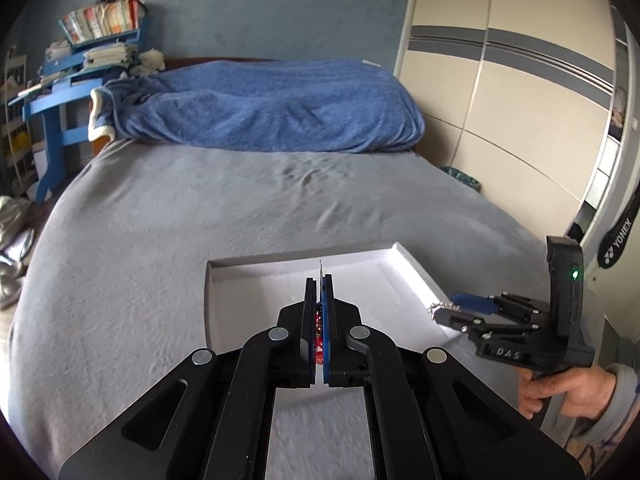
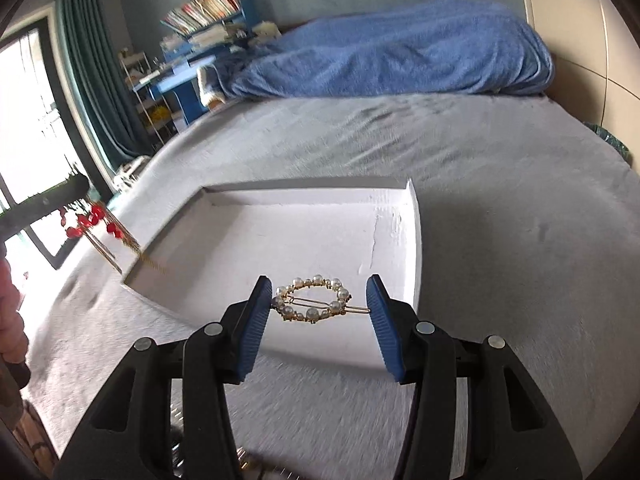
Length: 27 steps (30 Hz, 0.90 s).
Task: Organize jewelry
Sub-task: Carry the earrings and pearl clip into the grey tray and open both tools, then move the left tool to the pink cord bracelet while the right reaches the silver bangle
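Observation:
A shallow white tray lies on the grey bed. My left gripper hangs above its near edge, shut on a piece of jewelry with red beads. In the right wrist view that piece dangles red beads and gold tassels under the left gripper, just left of the tray. My right gripper is shut on an oval pearl hair clip, which spans the gap between the blue pads over the tray's near edge. From the left wrist, the right gripper sits at the tray's right side.
A crumpled blue blanket lies at the far end of the grey bed cover. A blue shelf with books stands at the back left and a wardrobe on the right. A hand holds the right gripper's handle.

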Each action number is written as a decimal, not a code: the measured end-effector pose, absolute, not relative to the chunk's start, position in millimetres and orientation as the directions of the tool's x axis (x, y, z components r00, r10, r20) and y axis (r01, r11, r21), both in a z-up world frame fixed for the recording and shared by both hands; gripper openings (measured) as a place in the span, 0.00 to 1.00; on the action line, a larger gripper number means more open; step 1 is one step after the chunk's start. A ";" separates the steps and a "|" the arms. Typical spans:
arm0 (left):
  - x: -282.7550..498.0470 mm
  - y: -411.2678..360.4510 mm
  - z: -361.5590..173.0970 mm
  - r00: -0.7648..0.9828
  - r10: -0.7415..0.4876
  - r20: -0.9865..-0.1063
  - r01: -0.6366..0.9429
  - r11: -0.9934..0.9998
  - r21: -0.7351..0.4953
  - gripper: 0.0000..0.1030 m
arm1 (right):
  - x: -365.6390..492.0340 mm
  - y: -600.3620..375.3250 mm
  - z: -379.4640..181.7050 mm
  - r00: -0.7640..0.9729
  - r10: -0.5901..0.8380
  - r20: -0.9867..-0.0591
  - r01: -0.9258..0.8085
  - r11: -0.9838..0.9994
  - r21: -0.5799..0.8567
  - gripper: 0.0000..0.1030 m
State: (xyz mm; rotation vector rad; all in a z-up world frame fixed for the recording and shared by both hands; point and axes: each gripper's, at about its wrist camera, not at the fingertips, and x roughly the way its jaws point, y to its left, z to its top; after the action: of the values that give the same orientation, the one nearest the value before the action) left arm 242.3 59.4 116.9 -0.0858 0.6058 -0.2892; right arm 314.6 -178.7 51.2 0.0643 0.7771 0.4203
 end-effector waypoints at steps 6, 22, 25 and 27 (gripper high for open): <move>269.9 59.4 89.9 0.757 -0.271 -0.594 0.222 0.962 -0.157 0.03 | 348.6 -164.2 32.1 0.600 0.359 -0.715 -0.344 0.923 0.175 0.48; 269.4 74.5 31.1 0.700 -0.193 -0.687 0.149 0.981 -0.124 0.36 | 348.6 -142.8 5.5 0.574 0.283 -0.769 -0.380 0.923 0.057 0.50; 258.9 77.8 34.4 0.712 -0.196 -0.674 0.152 0.981 -0.124 0.47 | 337.2 -149.3 13.9 0.595 0.298 -0.747 -0.378 0.923 0.067 0.59; 248.8 77.8 37.8 0.723 -0.199 -0.662 0.161 0.980 -0.118 0.50 | 331.5 -155.8 20.0 0.607 0.310 -0.732 -0.374 0.924 0.082 0.60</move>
State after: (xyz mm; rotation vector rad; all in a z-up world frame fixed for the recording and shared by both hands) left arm 248.8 77.8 37.8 -0.0536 0.7363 -0.1987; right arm 331.5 -155.8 20.0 -0.0822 0.8296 0.3961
